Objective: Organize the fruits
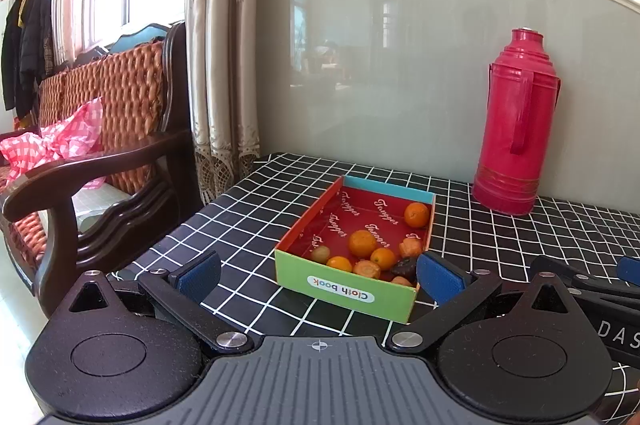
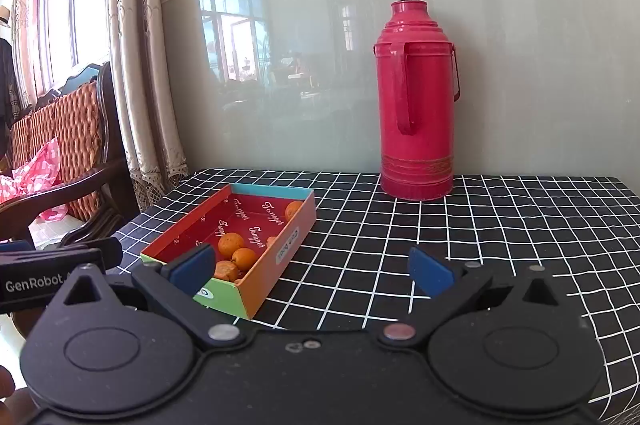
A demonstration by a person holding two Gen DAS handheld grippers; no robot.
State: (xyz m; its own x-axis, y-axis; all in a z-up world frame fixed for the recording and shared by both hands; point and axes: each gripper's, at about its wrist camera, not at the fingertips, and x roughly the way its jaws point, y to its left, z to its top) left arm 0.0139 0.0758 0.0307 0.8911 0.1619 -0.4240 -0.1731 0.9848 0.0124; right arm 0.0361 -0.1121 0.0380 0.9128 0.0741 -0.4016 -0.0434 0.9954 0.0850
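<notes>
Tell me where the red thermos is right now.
The red thermos stands upright at the back of the checked tablecloth against the grey wall panel, behind and to the right of the fruit box. In the left wrist view it sits at far right.

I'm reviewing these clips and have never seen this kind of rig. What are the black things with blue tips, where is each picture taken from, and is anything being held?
No robot here: a person holds two hand grippers, each with a camera looking along its blue-padded fingers. One picture is from the left gripper, the other from the right gripper. Both are open and hold nothing. On the checked tablecloth sits a cardboard box holding small oranges and other fruit, with a red thermos standing behind it.
</notes>
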